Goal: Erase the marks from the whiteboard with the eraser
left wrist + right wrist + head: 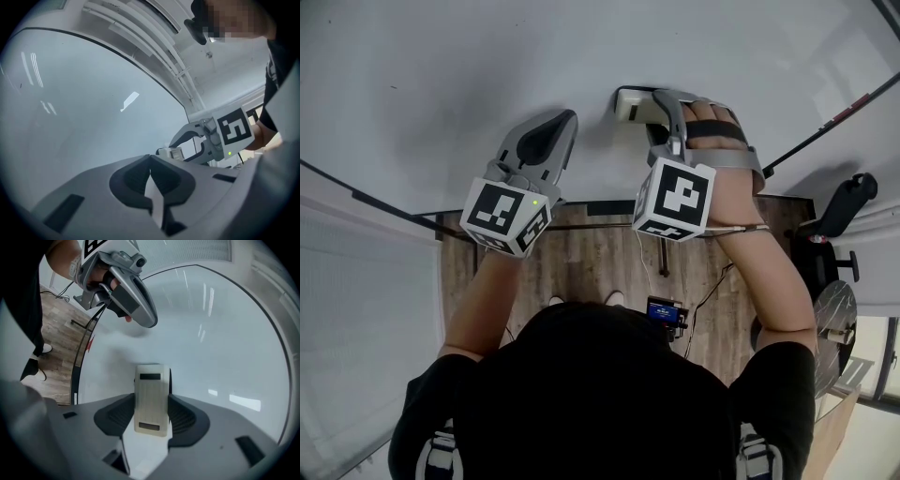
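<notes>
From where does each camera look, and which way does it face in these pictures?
Head view: on the head, facing down at the whiteboard; arms, left gripper, right gripper show.
Left gripper view: on that gripper, along its shut jaws; right gripper beyond.
Right gripper view: on that gripper, along jaws clamping the eraser; left gripper beyond.
Shared: whiteboard, in all.

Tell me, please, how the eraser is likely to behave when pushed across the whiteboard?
Probably stiff: the eraser shows a straight, blocky shape while clamped in the right tool. Likely light, being slim with a plastic-looking shell. It should slide rather than roll, since its flat face seems to lie against the glossy whiteboard.
</notes>
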Tool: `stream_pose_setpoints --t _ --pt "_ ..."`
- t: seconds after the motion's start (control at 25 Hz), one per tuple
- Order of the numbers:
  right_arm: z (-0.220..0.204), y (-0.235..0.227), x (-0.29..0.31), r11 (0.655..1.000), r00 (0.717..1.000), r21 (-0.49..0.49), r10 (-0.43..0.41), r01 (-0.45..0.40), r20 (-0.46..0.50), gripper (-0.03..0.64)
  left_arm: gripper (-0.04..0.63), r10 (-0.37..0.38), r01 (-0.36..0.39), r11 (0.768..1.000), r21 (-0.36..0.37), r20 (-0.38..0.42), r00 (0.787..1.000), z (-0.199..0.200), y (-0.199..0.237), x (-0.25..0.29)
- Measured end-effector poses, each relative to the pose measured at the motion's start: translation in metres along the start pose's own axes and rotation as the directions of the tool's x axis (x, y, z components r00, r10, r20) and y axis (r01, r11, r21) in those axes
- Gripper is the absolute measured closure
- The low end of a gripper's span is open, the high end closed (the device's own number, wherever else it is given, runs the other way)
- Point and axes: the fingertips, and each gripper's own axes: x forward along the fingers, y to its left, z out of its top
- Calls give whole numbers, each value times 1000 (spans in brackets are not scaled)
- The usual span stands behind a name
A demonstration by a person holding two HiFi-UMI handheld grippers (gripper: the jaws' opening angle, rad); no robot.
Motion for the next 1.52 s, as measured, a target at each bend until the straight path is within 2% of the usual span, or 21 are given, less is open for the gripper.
stream_pose_setpoints --t 0.24,0.44,0.6,0.72,0.84,1.08,1.16,1.32,1.52 --pt "0 4 -9 997 996 -25 -67 68 54 394 589 -1 1 1000 5 -4 1000 -1 -5 -5" --pt "5 9 -31 997 990 13 -80 79 120 393 589 1 -1 1000 13 -8 1000 -1 -8 -6" --pt "8 -3 -53 985 969 129 -143 118 200 393 589 7 -8 1000 17 10 1000 3 -8 -14" --pt "8 -12 -71 952 937 274 -215 138 276 393 589 3 -3 1000 17 33 999 4 -9 -23" --pt "2 -15 -87 901 899 419 -272 112 344 393 589 -9 9 1000 10 35 999 4 -13 -29" --pt "1 -2 -103 789 823 611 -306 -63 479 393 589 -39 39 999 -1 52 998 -4 -23 -42" --pt "-1 4 -105 733 799 669 -325 -125 506 393 589 -49 49 999 3 58 997 -7 -29 -45" --pt "-8 19 -103 585 759 759 -345 -286 552 393 589 -85 84 996 11 58 995 -14 -41 -49" --pt "-14 50 -103 451 719 791 -372 -414 588 393 589 -122 123 992 -15 32 992 -34 -54 -58"
